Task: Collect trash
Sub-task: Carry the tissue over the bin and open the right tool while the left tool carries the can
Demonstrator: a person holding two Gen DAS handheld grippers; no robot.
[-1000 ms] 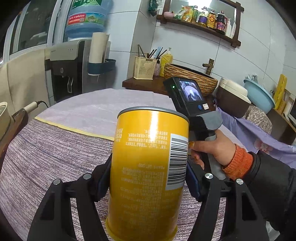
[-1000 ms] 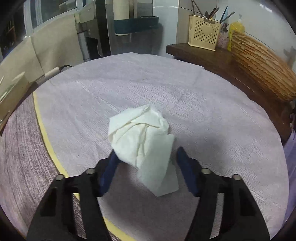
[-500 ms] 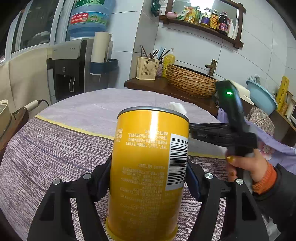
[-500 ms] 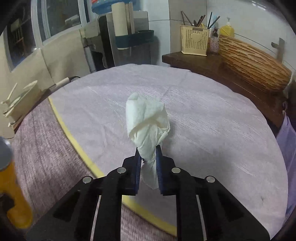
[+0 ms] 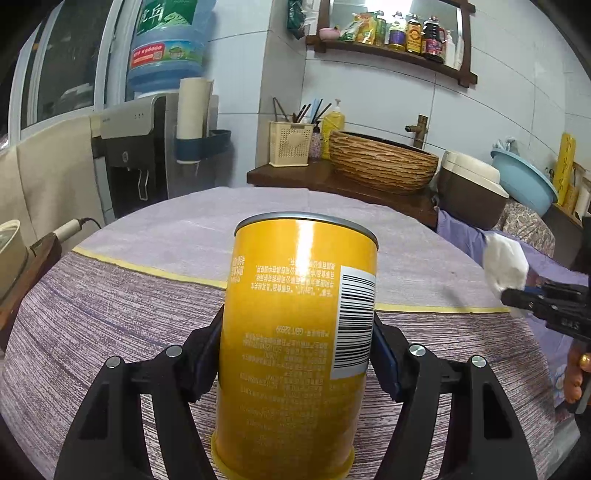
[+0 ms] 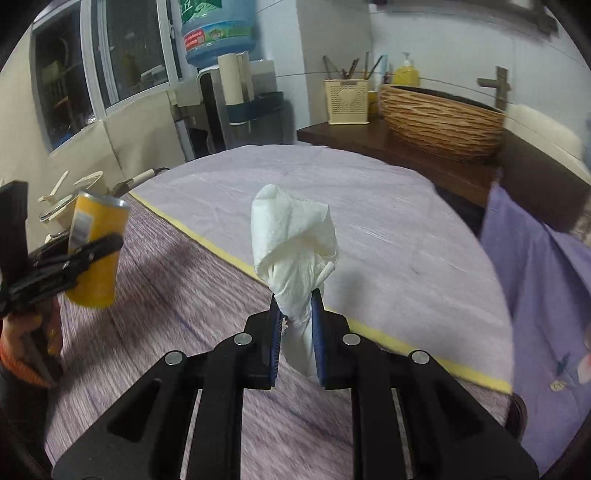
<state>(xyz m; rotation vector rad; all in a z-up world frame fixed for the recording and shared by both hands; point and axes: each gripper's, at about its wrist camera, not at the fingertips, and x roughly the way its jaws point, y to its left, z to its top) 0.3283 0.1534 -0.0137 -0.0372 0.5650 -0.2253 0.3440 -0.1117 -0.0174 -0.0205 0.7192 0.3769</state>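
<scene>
We see a round table [image 5: 110, 295] under a purple striped cloth filling the lower half of the frame. At upper left stands a water dispenser [image 5: 133, 155] with a blue bottle [image 5: 166, 48], beside a dark window [image 6: 129, 55]. White tiled walls [image 5: 517, 92] carry a wooden shelf of bottles [image 5: 399, 51] at upper right, above a dark counter with a woven basket [image 5: 380, 166].

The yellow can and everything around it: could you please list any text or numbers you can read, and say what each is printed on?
"GB/T 22699", printed upside down on the yellow can held in the left gripper.
The can's other small print and its barcode digits: too small to read.
Water jug label: large characters and a number, too blurred to read.
Shelf bottles: labels unreadable.
</scene>
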